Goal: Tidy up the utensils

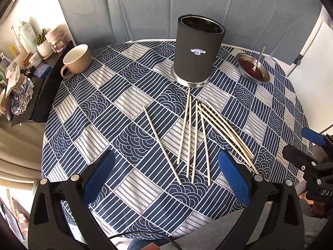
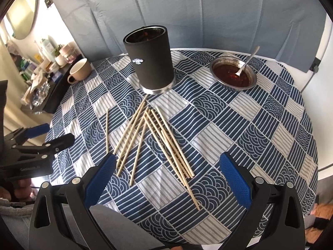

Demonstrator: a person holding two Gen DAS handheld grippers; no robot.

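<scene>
My left claw (image 1: pixel 166 177) and right claw (image 2: pixel 166 179) both hang spread wide with nothing between their blue pads, above the near edge of the counter (image 1: pixel 68 112) with its blue-and-white patterned cloth. The pale wooden chopsticks (image 1: pixel 195 137) lie scattered loose before the tall black cylindrical holder (image 1: pixel 197 52), which bears a small white emblem too blurred to read.
</scene>
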